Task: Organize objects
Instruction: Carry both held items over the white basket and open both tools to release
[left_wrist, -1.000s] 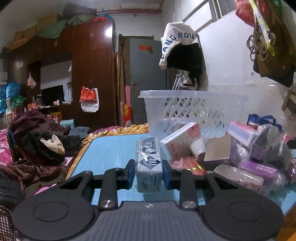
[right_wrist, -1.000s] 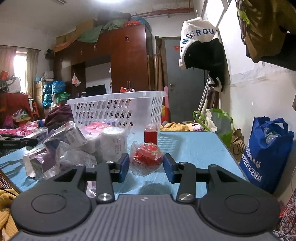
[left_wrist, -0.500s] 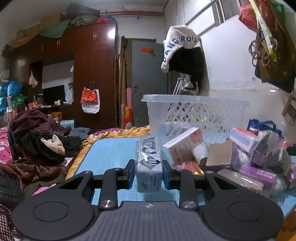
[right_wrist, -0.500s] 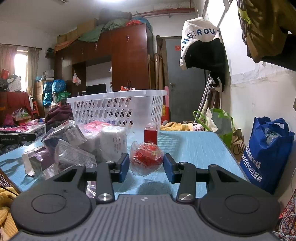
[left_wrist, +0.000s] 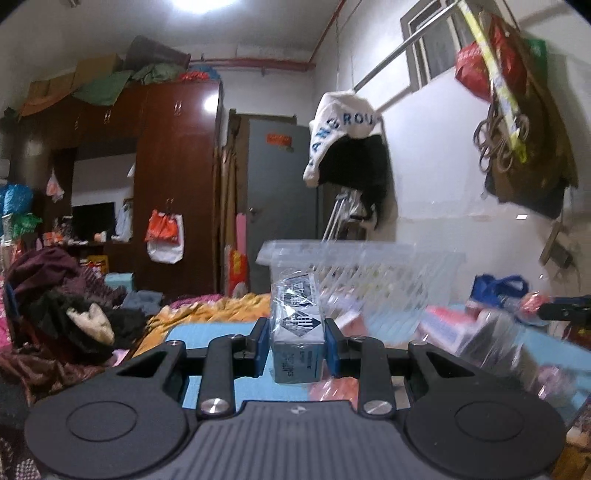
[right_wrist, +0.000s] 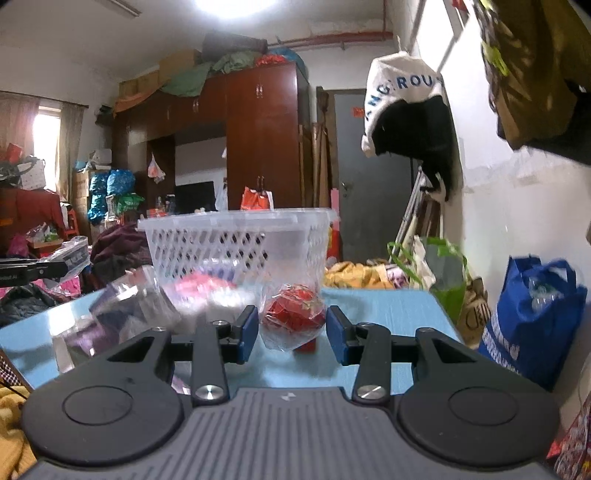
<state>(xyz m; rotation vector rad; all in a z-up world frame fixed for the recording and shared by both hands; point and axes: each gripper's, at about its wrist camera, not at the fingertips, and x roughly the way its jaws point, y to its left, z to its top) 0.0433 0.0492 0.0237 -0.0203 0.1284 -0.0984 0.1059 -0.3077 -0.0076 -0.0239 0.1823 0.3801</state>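
My left gripper (left_wrist: 294, 345) is shut on a grey-blue box wrapped in clear plastic (left_wrist: 297, 325) and holds it above the blue table (left_wrist: 218, 332). My right gripper (right_wrist: 291, 334) is shut on a red item in a clear plastic bag (right_wrist: 291, 317), lifted off the table (right_wrist: 388, 306). A white lattice basket (left_wrist: 369, 273) stands behind both; it also shows in the right wrist view (right_wrist: 236, 243). A pile of wrapped packets (left_wrist: 480, 339) lies in front of the basket, blurred.
A small red bottle (right_wrist: 306, 345) stands on the table behind the bagged item. A blue bag (right_wrist: 532, 317) and a green bag (right_wrist: 439, 269) sit on the floor at the right. Clothes (left_wrist: 62, 302) are heaped at the left. The wall is close on the right.
Both grippers have risen with their loads: the wrapped box and the bagged red item now hang higher against the basket. The table and packets have dropped lower in both views.
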